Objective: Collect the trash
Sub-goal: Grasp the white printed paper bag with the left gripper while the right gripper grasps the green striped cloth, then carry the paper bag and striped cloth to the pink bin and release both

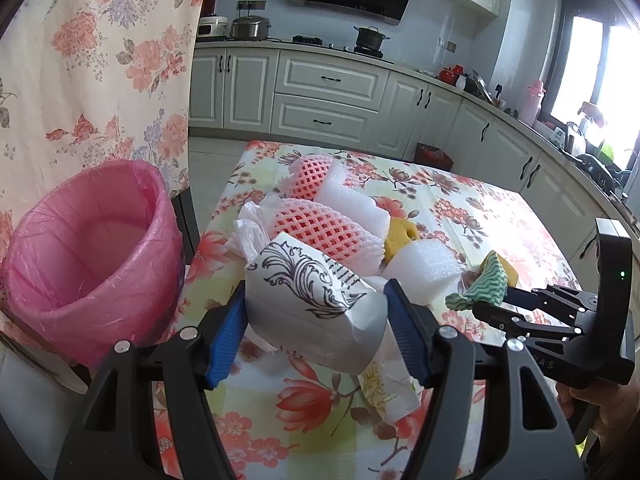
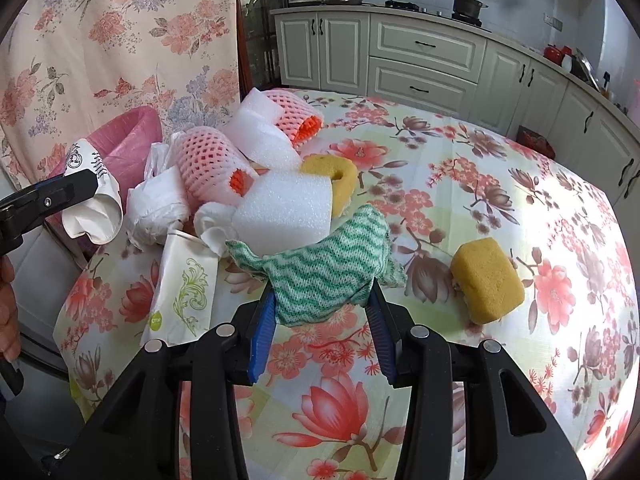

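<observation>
left tongs [image 1: 316,320] grip a crumpled white printed paper cup [image 1: 312,292] above the surface's [image 2: 500,208] left edge. right tongs [image 2: 322,308] clamp a green wavy cloth [image 2: 320,276]. just beyond lies a heap of white foam [image 2: 284,212] and pink fruit netting [image 2: 208,164]. a pink-lined bin [image 1: 88,248] stands off the left edge.
</observation>
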The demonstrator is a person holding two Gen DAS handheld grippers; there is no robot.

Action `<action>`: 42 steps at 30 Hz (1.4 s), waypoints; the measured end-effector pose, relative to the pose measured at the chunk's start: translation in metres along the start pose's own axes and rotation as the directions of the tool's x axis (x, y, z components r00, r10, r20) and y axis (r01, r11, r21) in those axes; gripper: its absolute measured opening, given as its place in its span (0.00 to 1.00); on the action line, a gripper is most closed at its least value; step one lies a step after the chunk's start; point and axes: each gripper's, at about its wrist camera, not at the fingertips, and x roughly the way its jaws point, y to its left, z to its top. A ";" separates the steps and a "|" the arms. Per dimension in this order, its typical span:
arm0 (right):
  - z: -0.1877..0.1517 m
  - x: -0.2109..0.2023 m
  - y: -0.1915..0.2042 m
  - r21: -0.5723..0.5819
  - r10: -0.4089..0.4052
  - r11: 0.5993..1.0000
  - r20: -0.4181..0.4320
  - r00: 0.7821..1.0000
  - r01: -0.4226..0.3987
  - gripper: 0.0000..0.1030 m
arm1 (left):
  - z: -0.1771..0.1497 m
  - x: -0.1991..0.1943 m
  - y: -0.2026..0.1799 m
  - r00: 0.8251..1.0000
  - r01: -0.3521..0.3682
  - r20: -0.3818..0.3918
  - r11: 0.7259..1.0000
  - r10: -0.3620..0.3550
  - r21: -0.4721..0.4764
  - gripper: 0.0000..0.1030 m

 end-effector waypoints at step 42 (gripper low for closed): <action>0.161 0.024 0.194 -0.294 0.346 0.906 0.101 0.933 -0.304 0.41 | 0.035 -0.084 0.185 0.924 -0.292 0.174 0.922 0.341 -0.253 0.63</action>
